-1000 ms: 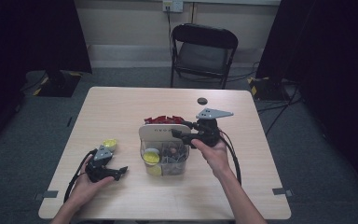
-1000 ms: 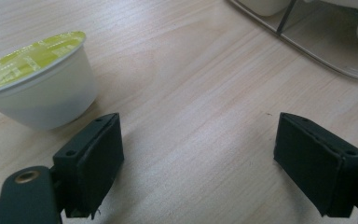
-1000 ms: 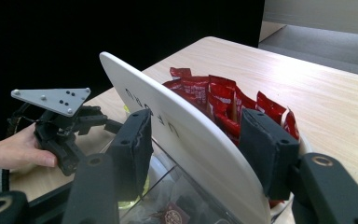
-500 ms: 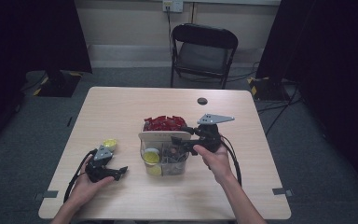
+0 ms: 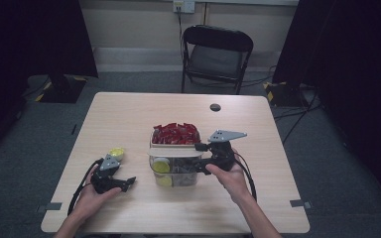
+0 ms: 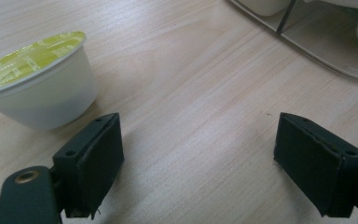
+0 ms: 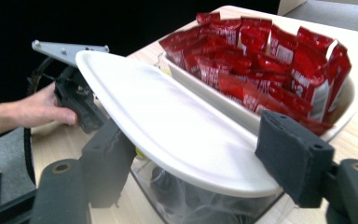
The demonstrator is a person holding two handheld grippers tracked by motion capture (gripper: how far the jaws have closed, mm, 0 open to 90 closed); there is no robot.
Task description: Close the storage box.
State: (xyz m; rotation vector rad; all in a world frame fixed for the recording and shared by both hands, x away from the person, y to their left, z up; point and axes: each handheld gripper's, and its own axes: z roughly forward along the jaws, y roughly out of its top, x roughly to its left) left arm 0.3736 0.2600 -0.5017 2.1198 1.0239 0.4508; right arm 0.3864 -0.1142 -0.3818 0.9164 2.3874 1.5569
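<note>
A clear plastic container (image 5: 174, 171) sits mid-table; the white tray of red sachets (image 5: 174, 135) touches its far side, the green-lidded white capsule (image 5: 116, 153) lies left.

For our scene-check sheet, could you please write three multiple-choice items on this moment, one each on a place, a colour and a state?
1. Where does the white lid lie?
A. across the clear container
B. on the chair
C. on the floor

2. What colour are the sachets in the white tray?
A. blue
B. red
C. green

3. How do the left gripper jaws stand?
A. clamped on the lid
C. shut on a sachet
B. apart over bare table, the pod beside them

Key: 1 A, the lid rests on the container's rim; 2 B, the sachets are plainly red; 3 B, bare wood shows between the jaws.
</note>
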